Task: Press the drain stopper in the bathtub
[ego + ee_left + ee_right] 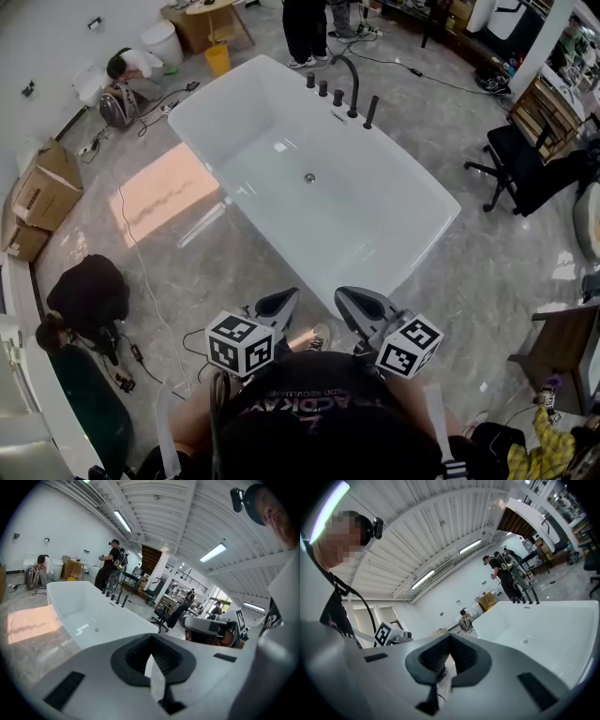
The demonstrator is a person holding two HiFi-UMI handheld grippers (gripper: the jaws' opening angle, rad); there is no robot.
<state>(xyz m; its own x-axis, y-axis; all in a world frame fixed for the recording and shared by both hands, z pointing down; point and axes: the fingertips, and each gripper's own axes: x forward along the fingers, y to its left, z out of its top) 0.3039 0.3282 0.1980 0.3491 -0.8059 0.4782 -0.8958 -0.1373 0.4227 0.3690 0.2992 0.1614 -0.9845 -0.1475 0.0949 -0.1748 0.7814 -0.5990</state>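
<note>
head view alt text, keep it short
An empty white bathtub stands on a grey floor, its drain stopper at mid-bottom. The left gripper and right gripper, both shut and empty, point at the tub's near end without reaching it.

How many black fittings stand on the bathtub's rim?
5, in a row along the far rim: three short knobs, a curved spout, and a taller post at the right end.
</note>
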